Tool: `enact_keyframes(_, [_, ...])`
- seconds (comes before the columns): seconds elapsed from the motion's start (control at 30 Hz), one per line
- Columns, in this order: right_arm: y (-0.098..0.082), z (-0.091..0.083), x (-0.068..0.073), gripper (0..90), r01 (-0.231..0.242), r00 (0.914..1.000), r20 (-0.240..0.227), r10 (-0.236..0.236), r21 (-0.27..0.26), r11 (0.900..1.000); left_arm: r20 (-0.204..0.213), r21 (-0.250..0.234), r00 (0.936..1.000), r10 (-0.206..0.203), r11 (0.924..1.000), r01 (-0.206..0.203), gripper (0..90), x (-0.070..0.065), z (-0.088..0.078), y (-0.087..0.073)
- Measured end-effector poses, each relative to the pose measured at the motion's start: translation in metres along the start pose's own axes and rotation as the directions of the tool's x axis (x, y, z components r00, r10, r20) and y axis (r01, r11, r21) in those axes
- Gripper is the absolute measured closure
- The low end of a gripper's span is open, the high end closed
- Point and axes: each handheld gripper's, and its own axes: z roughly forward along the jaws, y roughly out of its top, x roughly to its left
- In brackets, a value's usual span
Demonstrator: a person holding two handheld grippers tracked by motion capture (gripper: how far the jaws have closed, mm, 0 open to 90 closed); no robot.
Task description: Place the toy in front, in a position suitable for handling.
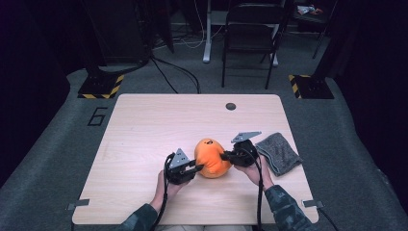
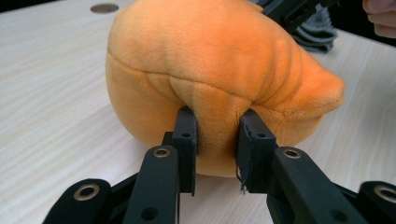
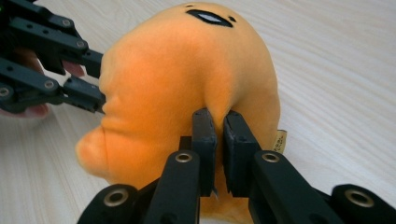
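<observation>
An orange plush toy [image 1: 211, 158] sits on the wooden table [image 1: 144, 130], just left of a folded grey cloth [image 1: 279, 152]. The left gripper [image 1: 195, 167] pinches a fold of the plush's near-left side; the right gripper [image 1: 226, 155] squeezes a thinner fold on the plush's right. A small tag [image 3: 280, 139] shows beside the plush, its print too small to read. Both hands [image 1: 168, 185] reach up from the table's near edge, apparently gripping from underneath.

So the plush toy [image 1: 210, 157] sits on the tabletop [image 1: 144, 130], near the front edge. Left tongs [image 1: 196, 168] on its left, right tongs [image 1: 226, 156] on its right. Folded cloth [image 1: 279, 152] lies further right.
</observation>
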Motion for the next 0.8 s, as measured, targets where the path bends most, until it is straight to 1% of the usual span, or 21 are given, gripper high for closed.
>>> enact_keyframes(0.03, [0.002,-0.002,0.003,84.7,-0.001,0.9999,0.016,0.001,-0.003,1.000,0.006,-0.005,0.9999,0.013,0.9999,-0.013,71.8,0.002,-0.002,0.003])
enact_keyframes(0.07, [0.007,-0.008,0.009,84.6,0.004,0.9989,0.046,-0.004,-0.010,1.000,0.014,-0.016,0.9998,0.015,0.9998,-0.015,71.7,0.003,-0.004,0.005])
enact_keyframes(0.1, [0.007,-0.008,0.009,84.6,0.004,0.9989,0.046,-0.004,-0.010,1.000,0.023,-0.021,0.9995,0.024,0.9995,-0.023,71.7,0.005,-0.006,0.008])
enact_keyframes(0.13, [0.009,-0.011,0.012,84.6,0.010,0.9979,0.065,-0.009,-0.017,1.000,0.029,-0.032,0.9992,0.028,0.9991,-0.027,71.7,0.007,-0.009,0.012])
enact_keyframes(0.2, [0.014,-0.017,0.020,84.6,-0.001,0.9960,0.089,0.004,-0.034,0.999,0.047,-0.041,0.9979,0.046,0.9982,-0.044,71.6,0.011,-0.013,0.016])
enact_keyframes(0.23, [0.015,-0.020,0.023,84.6,0.003,0.9945,0.105,0.001,-0.039,0.999,0.045,-0.049,0.9979,0.047,0.9978,-0.044,71.6,0.012,-0.014,0.018])
enact_keyframes(0.27, [0.017,-0.023,0.028,84.6,-0.002,0.9920,0.126,0.008,-0.044,0.999,0.054,-0.049,0.9973,0.050,0.9977,-0.048,71.6,0.013,-0.015,0.019])
enact_keyframes(0.3, [0.017,-0.023,0.028,84.6,-0.002,0.9920,0.126,0.008,-0.044,0.999,0.064,-0.052,0.9966,0.051,0.9975,-0.048,71.6,0.014,-0.015,0.021])
enact_keyframes(0.33, [0.018,-0.025,0.031,84.6,0.003,0.9904,0.138,0.004,-0.049,0.999,0.061,-0.059,0.9963,0.061,0.9966,-0.057,71.5,0.015,-0.015,0.022])
enact_keyframes(0.4, [0.017,-0.029,0.034,84.6,-0.007,0.9867,0.162,0.016,-0.056,0.998,0.086,-0.053,0.9939,0.069,0.9965,-0.064,71.5,0.017,-0.014,0.025])
enact_keyframes(0.43, [0.017,-0.029,0.034,84.6,-0.007,0.9867,0.162,0.016,-0.056,0.998,0.089,-0.055,0.9932,0.075,0.9960,-0.070,71.5,0.017,-0.014,0.027])
enact_keyframes(0.47, [0.017,-0.030,0.035,84.6,0.000,0.9858,0.168,0.009,-0.058,0.998,0.099,-0.050,0.9908,0.092,0.9949,-0.088,71.5,0.017,-0.013,0.028])
enact_keyframes(0.5, [0.016,-0.032,0.036,84.6,-0.008,0.9843,0.175,0.019,-0.062,0.998,0.106,-0.051,0.9897,0.096,0.9945,-0.091,71.5,0.018,-0.012,0.029])
enact_keyframes(0.53, [0.015,-0.033,0.037,84.6,-0.005,0.9831,0.182,0.017,-0.063,0.998,0.107,-0.052,0.9889,0.102,0.9939,-0.097,71.5,0.019,-0.010,0.029])
enact_keyframes(0.57, [0.014,-0.034,0.038,84.6,-0.008,0.9828,0.184,0.019,-0.061,0.998,0.117,-0.051,0.9882,0.099,0.9943,-0.094,71.5,0.020,-0.009,0.030])
enact_keyframes(0.6, [0.014,-0.035,0.039,84.7,-0.003,0.9817,0.190,0.015,-0.063,0.998,0.131,-0.044,0.9862,0.102,0.9943,-0.097,71.5,0.022,-0.008,0.031])
enact_keyframes(0.63, [0.013,-0.036,0.040,84.7,-0.003,0.9810,0.194,0.015,-0.063,0.998,0.126,-0.050,0.9868,0.101,0.9941,-0.096,71.5,0.022,-0.006,0.031])
enact_keyframes(0.7, [0.012,-0.038,0.042,84.8,0.002,0.9779,0.209,0.011,-0.063,0.998,0.140,-0.046,0.9845,0.105,0.9939,-0.100,71.5,0.024,-0.003,0.033])
enact_keyframes(0.77, [0.011,-0.039,0.044,84.9,-0.010,0.9758,0.218,0.024,-0.064,0.998,0.151,-0.040,0.9820,0.113,0.9934,-0.108,71.6,0.026,-0.001,0.034])
enact_keyframes(0.8, [0.011,-0.040,0.044,84.9,-0.005,0.9748,0.222,0.020,-0.065,0.998,0.156,-0.043,0.9817,0.109,0.9937,-0.104,71.6,0.026,0.002,0.035])
